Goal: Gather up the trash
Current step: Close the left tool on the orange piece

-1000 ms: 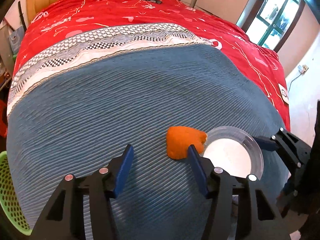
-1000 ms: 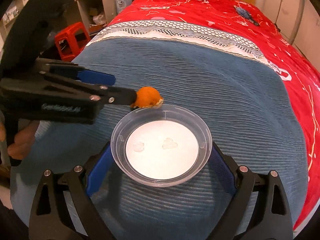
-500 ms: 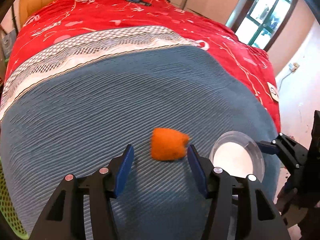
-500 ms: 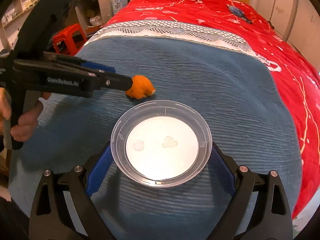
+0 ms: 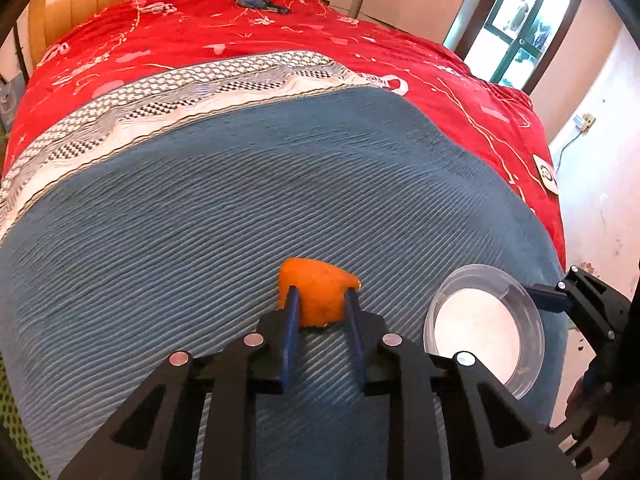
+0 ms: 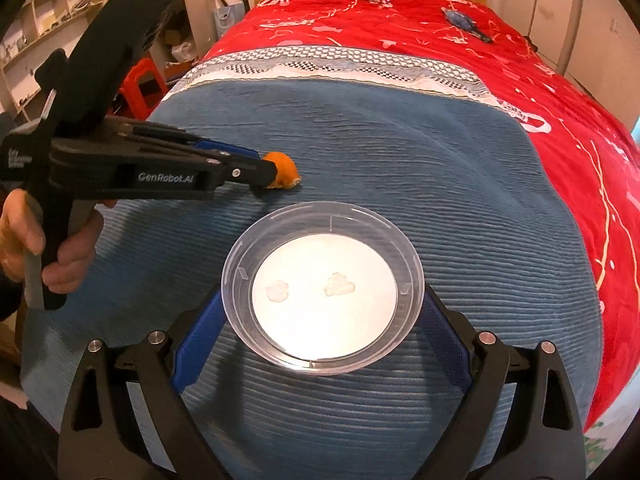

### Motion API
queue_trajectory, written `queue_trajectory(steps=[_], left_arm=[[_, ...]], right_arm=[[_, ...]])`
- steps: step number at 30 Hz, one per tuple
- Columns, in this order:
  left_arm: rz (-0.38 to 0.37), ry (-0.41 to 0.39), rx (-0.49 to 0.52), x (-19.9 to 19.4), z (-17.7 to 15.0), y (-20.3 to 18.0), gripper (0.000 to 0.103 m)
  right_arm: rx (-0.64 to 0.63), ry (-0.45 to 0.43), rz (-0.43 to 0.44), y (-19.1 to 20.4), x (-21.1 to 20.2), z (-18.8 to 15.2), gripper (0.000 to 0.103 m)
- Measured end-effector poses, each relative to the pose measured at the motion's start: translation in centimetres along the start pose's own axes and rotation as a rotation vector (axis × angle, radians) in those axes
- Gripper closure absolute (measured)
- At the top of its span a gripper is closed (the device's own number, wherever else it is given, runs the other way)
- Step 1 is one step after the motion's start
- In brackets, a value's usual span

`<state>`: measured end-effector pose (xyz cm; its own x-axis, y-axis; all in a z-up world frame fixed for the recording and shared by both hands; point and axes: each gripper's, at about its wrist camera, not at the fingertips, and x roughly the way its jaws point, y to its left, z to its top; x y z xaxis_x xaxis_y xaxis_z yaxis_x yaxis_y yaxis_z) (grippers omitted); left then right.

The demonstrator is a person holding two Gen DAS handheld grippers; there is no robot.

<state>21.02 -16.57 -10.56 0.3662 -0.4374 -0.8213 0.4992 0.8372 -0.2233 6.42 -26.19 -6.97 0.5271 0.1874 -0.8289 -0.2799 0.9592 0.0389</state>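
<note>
An orange peel (image 5: 316, 292) lies on the blue bedspread (image 5: 200, 220). My left gripper (image 5: 321, 291) has it between its blue pads; the jaws are closing and both pads press its sides. The right wrist view shows the same grip from the side, peel (image 6: 285, 171) at the tips of the left gripper (image 6: 276, 174). My right gripper (image 6: 322, 300) stands wide, shut on a clear round plastic dish (image 6: 240, 280) with two small white scraps (image 6: 340, 284) inside. In the left wrist view the dish (image 5: 434, 312) is right of the peel.
A red patterned quilt (image 5: 240, 48) covers the far half of the bed, with a small blue object (image 5: 256, 0) near the headboard. A green basket (image 5: 8, 420) shows at the left edge. A red stool (image 6: 140, 84) and shelves stand left of the bed. A hand (image 6: 24, 236) holds the left gripper.
The left gripper shifted right until the peel sat between its jaws, then the jaws closed onto it. The right gripper with the dish drew slightly away from the peel.
</note>
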Motion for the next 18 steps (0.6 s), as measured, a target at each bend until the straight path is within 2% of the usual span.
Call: queue_trajectory(steps=[1, 7, 12, 13, 15, 17, 18], left_arm=[[0.0, -0.002, -0.003, -0.3, -0.1, 0.2, 0.102], [0.005, -0.045, -0.064, -3.5, -0.8, 2.5, 0.103], [-0.008, -0.033, -0.087, -4.3, -0.9, 3.6, 0.103], [-0.01, -0.027, -0.089, -4.3, -0.9, 3.5, 0.1], [-0.006, -0.027, -0.08, -4.1, -0.9, 3.1, 0.088], [-0.007, -0.023, -0.079, -3.8, -0.8, 2.7, 0.071], [-0.007, -0.021, -0.078, -3.6, -0.8, 2.5, 0.067]], right_arm=[[0.002, -0.003, 0.002, 0.1, -0.1, 0.1, 0.012], [-0.015, -0.032, 0.015, 2.0, -0.7, 1.3, 0.012], [-0.037, -0.042, 0.016, 2.8, -1.0, 1.6, 0.012], [-0.04, -0.04, 0.012, 2.7, -1.1, 1.6, 0.012], [-0.045, -0.038, -0.003, 2.5, -1.3, 1.4, 0.012], [-0.035, -0.034, -0.008, 1.9, -1.4, 1.1, 0.012], [-0.032, -0.033, -0.011, 1.7, -1.4, 1.1, 0.012]])
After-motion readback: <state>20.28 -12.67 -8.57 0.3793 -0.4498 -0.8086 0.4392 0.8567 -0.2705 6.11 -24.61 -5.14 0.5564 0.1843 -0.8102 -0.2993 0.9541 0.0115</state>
